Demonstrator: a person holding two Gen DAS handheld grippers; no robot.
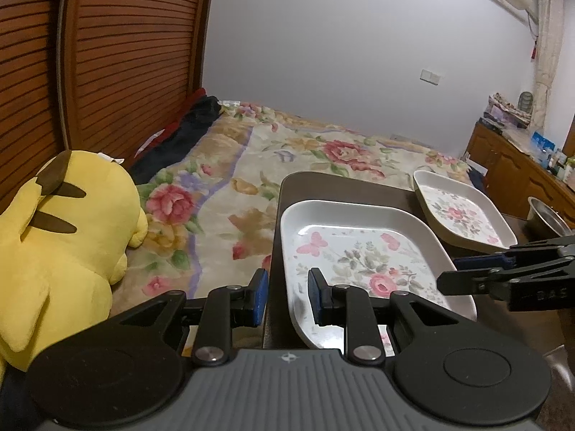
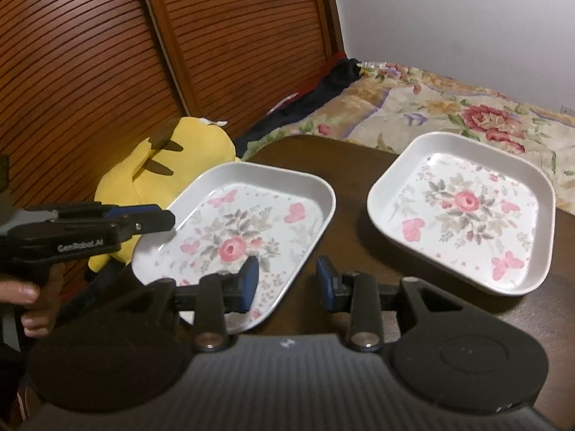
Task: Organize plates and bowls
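Plates, two of them, square with floral prints, sit side by side on the dark desk (image 2: 355, 165), and neither is lifted. The near plate (image 2: 248, 237) lies toward the desk's left edge, its corner poking out over that edge; the far plate (image 2: 463, 215) lies apart from it to the right, flat on the wood.

Both tools are closing on the near plate! The left gripper (image 1: 287, 292) has its fingers spread at a moderate gap, straddling the plate's left rim, one blue pad outside the wall, the other over the plate's floor. Nothing pinched yet. The right gripper (image 2: 287, 283) is parted too, its left pad over the plate's near corner, its right pad over bare desk, so that rim falls in the gap. It holds nothing.

My read: this is the pick-up step, near plate first, likely to be stacked with its twin. The next move calls for seating a rim wall fully between the pads and squeezing before any lift. That glossy sloped wall looks slippery, so a shallow bite could let it tip.

A steel bowl (image 1: 546, 217) waits off to the right; a yellow plush toy (image 2: 169, 176) rests on the bed (image 1: 287, 151) beside the desk.
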